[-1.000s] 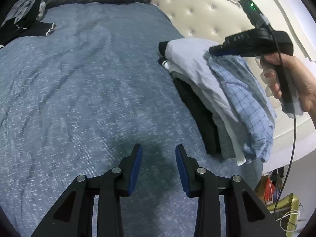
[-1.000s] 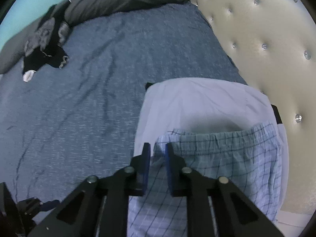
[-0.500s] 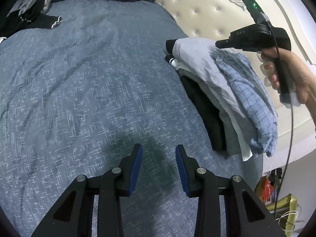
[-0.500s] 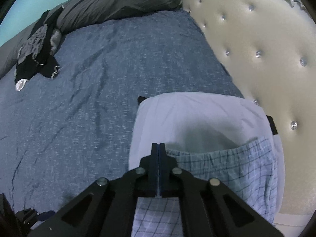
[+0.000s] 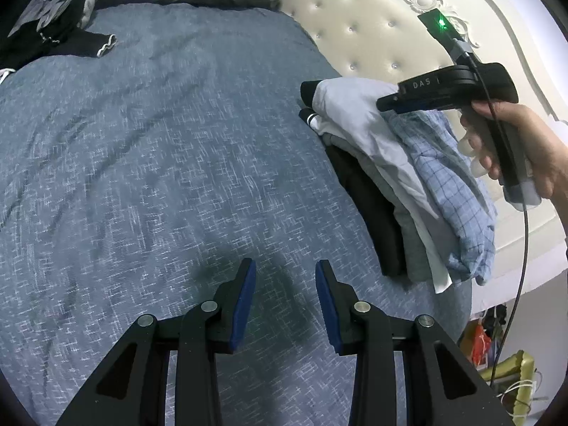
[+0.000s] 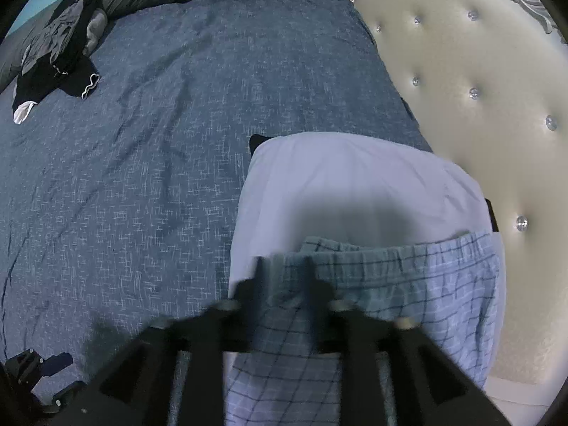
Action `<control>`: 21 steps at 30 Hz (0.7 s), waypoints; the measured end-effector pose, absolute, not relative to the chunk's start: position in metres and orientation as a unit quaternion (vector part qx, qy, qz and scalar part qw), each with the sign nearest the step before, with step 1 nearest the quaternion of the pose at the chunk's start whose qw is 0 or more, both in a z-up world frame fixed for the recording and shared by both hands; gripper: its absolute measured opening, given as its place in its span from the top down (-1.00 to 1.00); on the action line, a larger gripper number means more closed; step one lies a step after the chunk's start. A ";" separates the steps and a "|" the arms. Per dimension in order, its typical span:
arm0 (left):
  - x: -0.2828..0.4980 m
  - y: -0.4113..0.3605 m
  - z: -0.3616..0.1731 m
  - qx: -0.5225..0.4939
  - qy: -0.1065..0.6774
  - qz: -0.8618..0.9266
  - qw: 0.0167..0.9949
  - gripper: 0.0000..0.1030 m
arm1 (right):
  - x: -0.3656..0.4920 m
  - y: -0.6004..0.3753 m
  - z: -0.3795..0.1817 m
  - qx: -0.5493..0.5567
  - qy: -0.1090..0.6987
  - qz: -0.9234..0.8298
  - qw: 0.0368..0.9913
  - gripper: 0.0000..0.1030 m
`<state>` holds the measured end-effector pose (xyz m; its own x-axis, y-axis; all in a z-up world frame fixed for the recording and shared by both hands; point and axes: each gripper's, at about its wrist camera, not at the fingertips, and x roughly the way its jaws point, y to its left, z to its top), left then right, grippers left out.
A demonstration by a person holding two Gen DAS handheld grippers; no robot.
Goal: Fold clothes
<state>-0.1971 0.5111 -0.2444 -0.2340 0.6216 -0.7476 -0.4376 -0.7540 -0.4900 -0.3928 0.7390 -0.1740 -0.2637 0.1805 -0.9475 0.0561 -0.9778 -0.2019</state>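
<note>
Steeply tilted, right hand-held gripper [image 6: 284, 266] – jaws opening – over checked shorts [image 6: 408, 284] – left [image 5: 285, 273] part-open, empty.

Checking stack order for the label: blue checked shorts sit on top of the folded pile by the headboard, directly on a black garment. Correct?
Not quite. The blue checked shorts do top the folded pile by the headboard, but they lie directly on a pale lavender garment, not a black one. The right wrist view shows it; the left wrist view puts the black garment lower in the stack.
</note>
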 end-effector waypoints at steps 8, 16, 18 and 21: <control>-0.198 0.507 -0.245 -0.517 -0.094 0.781 0.337 0.26 | -0.392 0.739 -0.170 -0.602 -0.120 0.788 0.051 0.43; -0.196 0.507 -0.242 -0.514 -0.091 0.782 0.341 0.26 | -0.390 0.742 -0.173 -0.595 -0.121 0.792 0.058 0.87; -0.196 0.506 -0.243 -0.515 -0.091 0.782 0.340 0.26 | -0.391 0.743 -0.172 -0.589 -0.118 0.797 0.062 0.87; -0.197 0.504 -0.245 -0.518 -0.092 0.779 0.340 0.26 | -0.393 0.746 -0.165 -0.580 -0.104 0.805 0.064 0.88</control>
